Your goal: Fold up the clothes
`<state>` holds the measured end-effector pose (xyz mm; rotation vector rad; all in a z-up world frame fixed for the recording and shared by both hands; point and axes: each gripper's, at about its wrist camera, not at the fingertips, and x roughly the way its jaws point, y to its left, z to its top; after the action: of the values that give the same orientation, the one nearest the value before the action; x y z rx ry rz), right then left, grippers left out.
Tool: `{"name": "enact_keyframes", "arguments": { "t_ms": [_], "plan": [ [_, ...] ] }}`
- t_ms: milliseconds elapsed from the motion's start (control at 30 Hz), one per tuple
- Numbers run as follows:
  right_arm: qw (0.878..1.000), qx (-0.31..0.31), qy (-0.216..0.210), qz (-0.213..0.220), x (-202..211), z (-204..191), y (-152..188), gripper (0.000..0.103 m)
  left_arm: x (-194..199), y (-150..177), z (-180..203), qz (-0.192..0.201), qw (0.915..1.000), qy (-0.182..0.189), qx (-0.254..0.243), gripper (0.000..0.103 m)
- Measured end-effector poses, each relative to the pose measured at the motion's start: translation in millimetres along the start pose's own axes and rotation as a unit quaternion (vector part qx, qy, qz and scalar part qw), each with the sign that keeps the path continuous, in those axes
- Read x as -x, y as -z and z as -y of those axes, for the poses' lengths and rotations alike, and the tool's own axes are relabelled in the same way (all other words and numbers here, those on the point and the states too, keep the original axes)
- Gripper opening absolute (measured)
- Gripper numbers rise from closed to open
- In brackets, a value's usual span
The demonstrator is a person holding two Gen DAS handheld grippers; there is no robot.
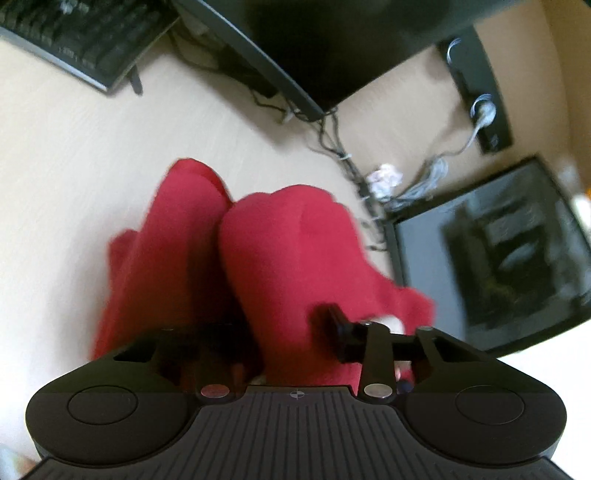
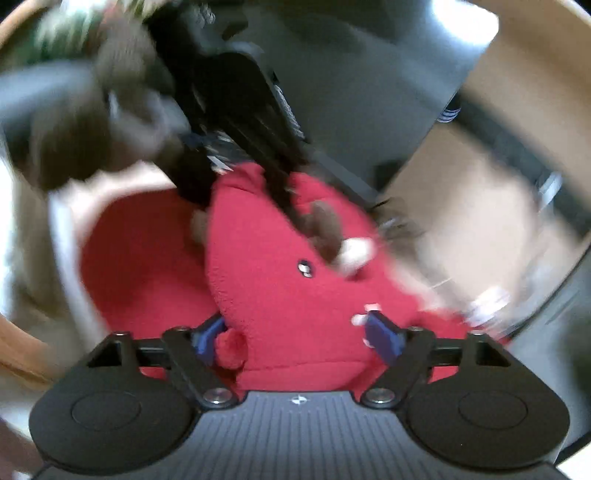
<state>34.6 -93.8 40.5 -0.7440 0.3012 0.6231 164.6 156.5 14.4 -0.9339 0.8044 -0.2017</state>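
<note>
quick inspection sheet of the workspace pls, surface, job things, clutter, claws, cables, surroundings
surface: pale wood-look desk, bare to the left of the cloth.
job's things: one red fleece garment, bunched and hanging in folds; a small dark snap and brown and white trim show on it in the right wrist view.
clutter: crumpled white paper near the cables.
claws: left claw buried in the cloth, grip not readable; right claw has cloth between its blue pads, closure unclear. Both views blurred.
cables: dark tangle under the monitor, grey bundle beside it.
surroundings: keyboard, monitor, dark computer case.
</note>
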Motion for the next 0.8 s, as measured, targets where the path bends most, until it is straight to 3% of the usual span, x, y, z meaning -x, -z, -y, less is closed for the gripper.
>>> {"name": "enact_keyframes", "arguments": {
  "t_ms": [100,200,300,367,467,500,567,700,733,800],
  "plan": [
    [0.995,0.017,0.097,0.006,22.0,39.8,4.2,0.073,7.8,9.3,10.4,-0.020,0.9986,0.048,-0.001,0.035],
    [0.993,0.046,0.112,-0.013,35.6,62.2,21.3,0.076,3.7,28.3,7.1,-0.047,0.9981,0.036,-0.018,0.035],
    [0.995,0.039,0.063,-0.063,33.0,58.7,45.5,0.076,7.4,40.0,1.8,-0.062,0.9962,0.001,-0.061,0.041],
    [0.996,0.009,0.010,-0.087,39.8,59.1,60.4,0.076,19.9,40.8,2.2,-0.063,0.9940,-0.004,-0.090,0.058],
    [0.993,-0.086,-0.049,-0.063,65.6,80.1,61.4,0.081,45.4,28.0,24.0,-0.032,0.9877,0.027,-0.151,0.079],
    [0.989,-0.126,-0.060,-0.040,73.1,91.8,56.9,0.083,53.5,22.7,33.8,-0.018,0.9838,0.041,-0.174,0.080],
    [0.975,-0.207,-0.085,0.011,82.4,113.4,44.1,0.085,68.0,12.5,52.4,0.008,0.9738,0.066,-0.217,0.083],
    [0.935,-0.307,-0.153,0.091,72.6,123.3,15.5,0.085,29.0,4.1,50.9,-0.016,0.9745,0.045,-0.219,0.093],
    [0.924,-0.325,-0.180,0.092,57.7,119.0,10.0,0.085,19.3,2.0,50.5,-0.022,0.9745,0.039,-0.220,0.093],
    [0.917,-0.334,-0.210,0.050,23.4,99.9,8.1,0.085,-0.2,-2.2,49.7,-0.034,0.9743,0.029,-0.221,0.093]
  ]
}}
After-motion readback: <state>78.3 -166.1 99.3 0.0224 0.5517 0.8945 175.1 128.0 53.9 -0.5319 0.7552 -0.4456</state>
